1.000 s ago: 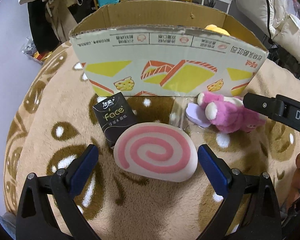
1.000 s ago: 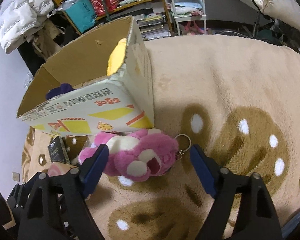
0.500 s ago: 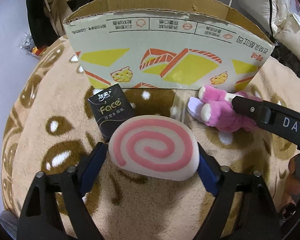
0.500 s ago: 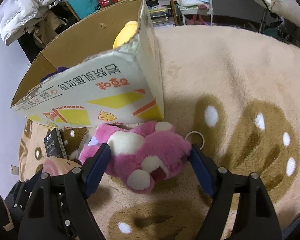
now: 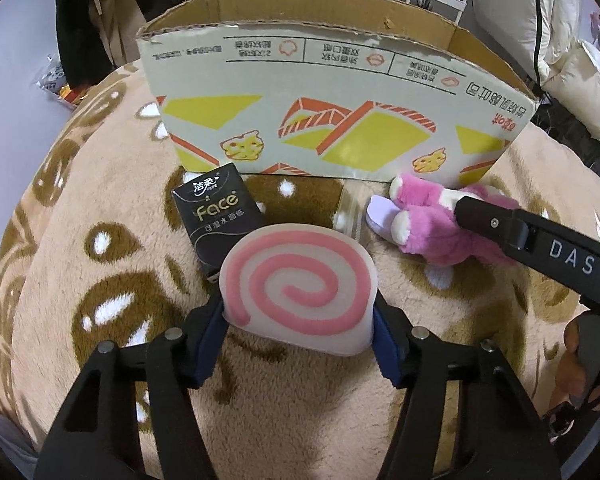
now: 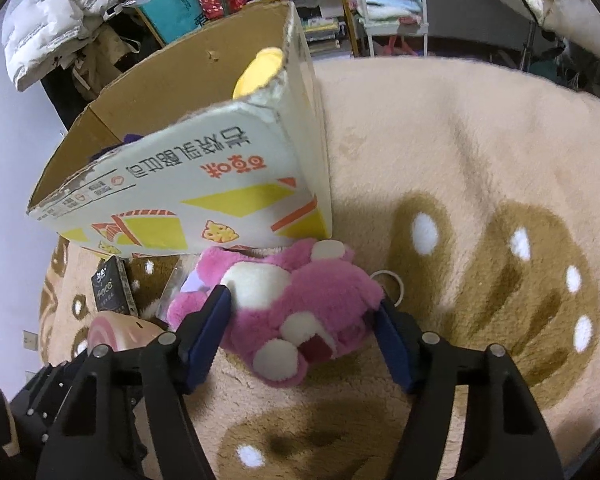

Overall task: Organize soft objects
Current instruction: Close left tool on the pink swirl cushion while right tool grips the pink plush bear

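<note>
My left gripper point(image 5: 300, 336) is shut on a pink-and-white swirl cushion point(image 5: 300, 286), its blue pads pressing both sides. My right gripper point(image 6: 304, 334) is shut on a pink plush bear point(image 6: 296, 312), which also shows in the left wrist view point(image 5: 440, 232) beside the right gripper's black finger. Both toys sit just in front of an open cardboard box point(image 5: 340, 120) on a beige fleece blanket point(image 6: 480, 160). A yellow plush point(image 6: 260, 72) and a purple item point(image 6: 134, 138) lie inside the box point(image 6: 204, 184).
A black tissue pack point(image 5: 216, 216) lies left of the cushion, also seen in the right wrist view point(image 6: 112, 286). A clear plastic bag point(image 5: 350, 212) lies by the box front. A key ring point(image 6: 392, 280) hangs from the bear. Shelves and clutter stand behind the box.
Both grippers moved forward and closed: the left onto the swirl cushion, the right onto the pink bear. The jaws were wide open a second ago.
</note>
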The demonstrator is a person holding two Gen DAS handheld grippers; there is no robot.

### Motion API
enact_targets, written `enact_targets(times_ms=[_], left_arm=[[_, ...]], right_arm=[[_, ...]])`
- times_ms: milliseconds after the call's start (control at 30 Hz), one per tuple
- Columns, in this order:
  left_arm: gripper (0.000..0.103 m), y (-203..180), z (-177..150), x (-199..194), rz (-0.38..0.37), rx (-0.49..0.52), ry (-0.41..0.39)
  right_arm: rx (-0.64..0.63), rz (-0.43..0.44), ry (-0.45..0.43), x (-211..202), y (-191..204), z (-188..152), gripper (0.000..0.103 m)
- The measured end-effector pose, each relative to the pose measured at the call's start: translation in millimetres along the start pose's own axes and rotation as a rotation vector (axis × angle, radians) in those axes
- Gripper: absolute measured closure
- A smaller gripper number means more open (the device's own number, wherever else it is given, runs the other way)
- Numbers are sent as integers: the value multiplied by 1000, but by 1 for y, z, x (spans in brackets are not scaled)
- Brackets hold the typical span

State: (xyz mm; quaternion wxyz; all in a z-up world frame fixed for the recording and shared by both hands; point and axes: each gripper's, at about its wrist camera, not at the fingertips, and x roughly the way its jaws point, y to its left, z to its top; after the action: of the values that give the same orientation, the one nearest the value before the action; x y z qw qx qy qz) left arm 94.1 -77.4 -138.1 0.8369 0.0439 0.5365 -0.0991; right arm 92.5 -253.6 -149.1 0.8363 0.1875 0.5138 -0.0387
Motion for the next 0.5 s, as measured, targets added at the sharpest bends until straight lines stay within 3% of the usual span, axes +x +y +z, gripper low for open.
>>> enact_targets(times_ms=[167, 500], left_arm=[[42, 1, -3, -6, 15, -6, -17], [42, 3, -8, -29, 35, -11, -84]], right_arm=[[-5, -4, -21, -8, -1, -2, 39], [-15, 15, -23, -17, 2, -4, 45]])
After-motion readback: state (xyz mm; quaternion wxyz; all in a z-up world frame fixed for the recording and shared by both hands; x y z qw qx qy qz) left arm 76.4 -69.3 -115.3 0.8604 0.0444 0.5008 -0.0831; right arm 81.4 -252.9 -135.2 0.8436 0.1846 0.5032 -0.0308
